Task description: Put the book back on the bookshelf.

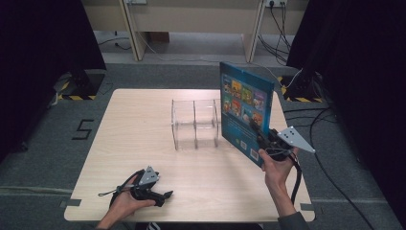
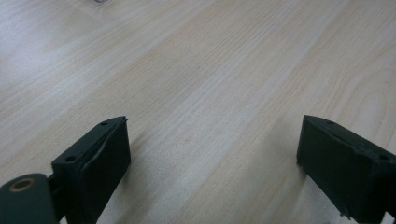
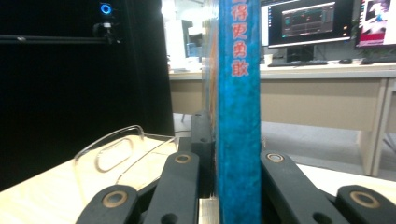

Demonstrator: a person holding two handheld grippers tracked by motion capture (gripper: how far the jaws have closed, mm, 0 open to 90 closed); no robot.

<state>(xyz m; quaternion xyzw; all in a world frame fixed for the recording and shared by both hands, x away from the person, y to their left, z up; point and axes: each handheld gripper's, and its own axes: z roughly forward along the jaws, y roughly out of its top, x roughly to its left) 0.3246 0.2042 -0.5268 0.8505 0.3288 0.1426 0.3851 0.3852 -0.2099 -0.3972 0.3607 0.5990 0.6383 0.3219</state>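
A blue picture book (image 1: 244,110) is held upright above the table's right side, its cover facing the high view. My right gripper (image 1: 257,128) is shut on its lower edge. In the right gripper view the blue spine (image 3: 238,93) with red characters stands clamped between the two black jaws of the right gripper (image 3: 233,140). A clear acrylic rack (image 1: 195,123) with upright dividers stands at mid-table, just left of the book; its curved wall (image 3: 109,154) is to the left of the jaws. My left gripper (image 1: 165,195) rests near the front left, open and holding nothing (image 2: 212,154).
The light wooden table (image 1: 134,129) lies bare under the left gripper (image 2: 210,70). Black curtains hang on both sides. Cables (image 1: 316,129) trail over the floor at the right. A desk with monitors (image 3: 308,23) stands beyond the table.
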